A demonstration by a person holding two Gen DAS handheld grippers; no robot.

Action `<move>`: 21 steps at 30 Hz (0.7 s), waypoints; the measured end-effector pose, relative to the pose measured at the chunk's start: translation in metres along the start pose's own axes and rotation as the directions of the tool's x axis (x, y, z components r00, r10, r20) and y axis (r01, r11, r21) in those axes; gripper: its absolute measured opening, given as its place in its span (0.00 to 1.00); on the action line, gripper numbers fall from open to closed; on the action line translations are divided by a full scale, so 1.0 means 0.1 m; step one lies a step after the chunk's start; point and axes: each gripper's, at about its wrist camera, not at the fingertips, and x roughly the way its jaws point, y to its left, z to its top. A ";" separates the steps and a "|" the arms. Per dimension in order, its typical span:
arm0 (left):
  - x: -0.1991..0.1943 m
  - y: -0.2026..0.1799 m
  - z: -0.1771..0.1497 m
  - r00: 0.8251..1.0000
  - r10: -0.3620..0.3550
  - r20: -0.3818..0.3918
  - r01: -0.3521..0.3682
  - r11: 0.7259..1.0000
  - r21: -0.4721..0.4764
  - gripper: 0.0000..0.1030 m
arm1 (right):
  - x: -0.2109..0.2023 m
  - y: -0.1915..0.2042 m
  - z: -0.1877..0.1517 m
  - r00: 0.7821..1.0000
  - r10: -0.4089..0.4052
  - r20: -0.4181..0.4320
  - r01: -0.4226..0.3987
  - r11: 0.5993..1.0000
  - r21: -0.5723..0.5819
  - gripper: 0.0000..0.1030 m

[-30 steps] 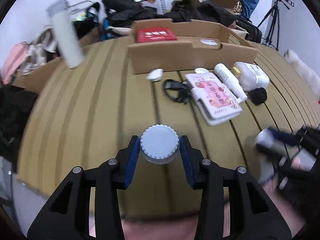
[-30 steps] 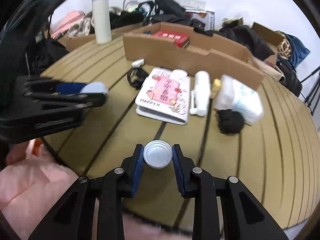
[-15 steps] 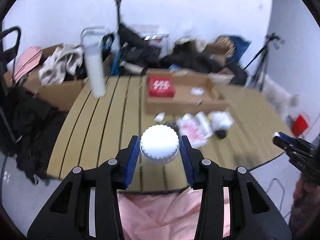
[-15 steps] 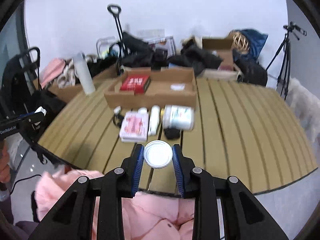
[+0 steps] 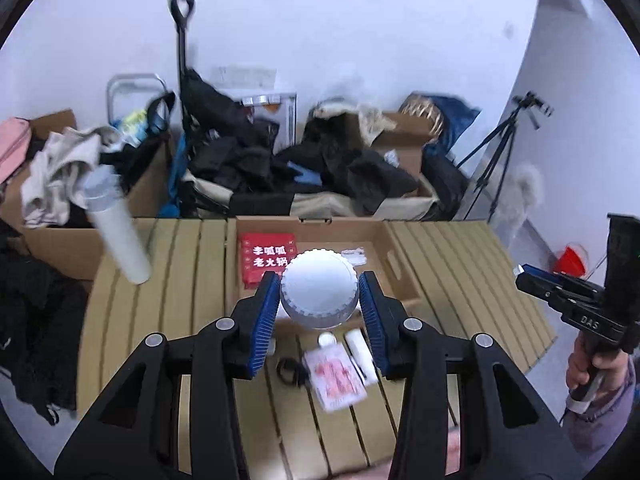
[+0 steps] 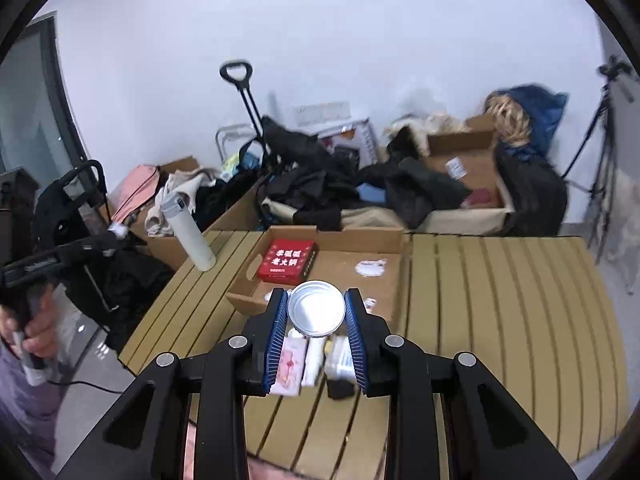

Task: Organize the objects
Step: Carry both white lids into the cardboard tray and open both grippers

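My left gripper [image 5: 319,294] is shut on a white round cap with a ribbed rim [image 5: 319,280], held high over the slatted wooden table [image 5: 452,272]. My right gripper [image 6: 316,312] is shut on a small round silver tin [image 6: 316,307], also well above the table. Below lie a pink booklet [image 5: 336,376], a white tube [image 5: 360,354] and a black cable [image 5: 290,370]. Behind them is an open cardboard tray [image 6: 248,304] holding a red box [image 6: 287,261]. The right gripper [image 5: 524,272] shows at the right edge of the left wrist view.
A white thermos [image 6: 190,236] stands at the table's far left corner. Cardboard boxes heaped with dark clothes [image 6: 320,184] line the wall behind. A tripod [image 5: 500,152] stands at the right. A hand [image 6: 36,332] holds the left gripper's handle at the left edge.
Both grippers have risen high and drawn back from the table, each still gripping its round object. The whole table and the wall behind now show.
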 end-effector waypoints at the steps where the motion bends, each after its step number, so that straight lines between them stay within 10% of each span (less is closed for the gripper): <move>1: 0.26 -0.01 0.06 1.000 0.000 -0.031 0.000 1.000 0.008 0.36 | 0.20 -0.05 0.09 1.000 -0.001 -0.025 0.002 1.000 0.004 0.31; 9: 2.30 -0.15 0.04 0.964 0.012 -0.266 0.001 0.999 0.051 0.36 | 2.38 -0.58 0.25 0.954 -0.008 -0.300 0.039 0.994 0.098 0.31; 13: 2.97 -0.09 0.15 0.948 0.086 -0.306 -0.075 0.996 0.046 0.37 | 3.06 -0.82 0.34 0.922 -0.153 -0.355 0.193 0.978 0.079 0.31; 17: 3.18 0.08 0.28 0.955 0.112 -0.274 -0.112 0.994 0.016 0.39 | 3.48 -1.01 0.39 0.892 -0.234 -0.386 0.275 0.960 0.054 0.50; 21: 2.99 0.15 0.26 0.977 0.067 -0.203 -0.063 0.998 0.025 0.60 | 3.44 -1.00 0.40 0.917 -0.215 -0.337 0.249 0.966 0.063 0.71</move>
